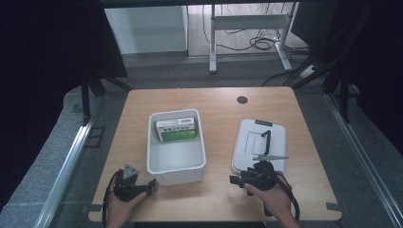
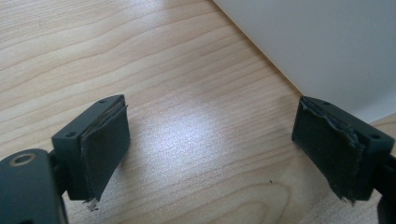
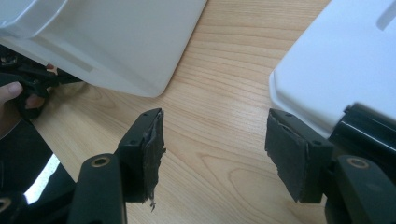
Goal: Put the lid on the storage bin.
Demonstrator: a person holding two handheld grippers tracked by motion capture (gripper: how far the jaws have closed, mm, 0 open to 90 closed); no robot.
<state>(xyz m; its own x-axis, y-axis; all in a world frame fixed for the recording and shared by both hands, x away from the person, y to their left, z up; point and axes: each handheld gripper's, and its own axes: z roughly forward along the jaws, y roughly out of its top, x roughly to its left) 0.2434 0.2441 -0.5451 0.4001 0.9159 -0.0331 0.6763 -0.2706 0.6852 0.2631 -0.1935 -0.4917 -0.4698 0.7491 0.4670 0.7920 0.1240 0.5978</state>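
An open white bin stands in the middle of the wooden table, with a green and white box lying at its far end. A white lid with a black handle lies flat to the bin's right. My left gripper rests by the bin's near left corner, open, with bare wood between its pads; the bin wall is just ahead. My right gripper sits at the lid's near edge, open and holding nothing, with the bin on one side and the lid on the other.
A round dark hole marks the table's far side. Beyond the table stand a desk frame and loose cables on the floor. The person's other hand shows past the bin in the right gripper view.
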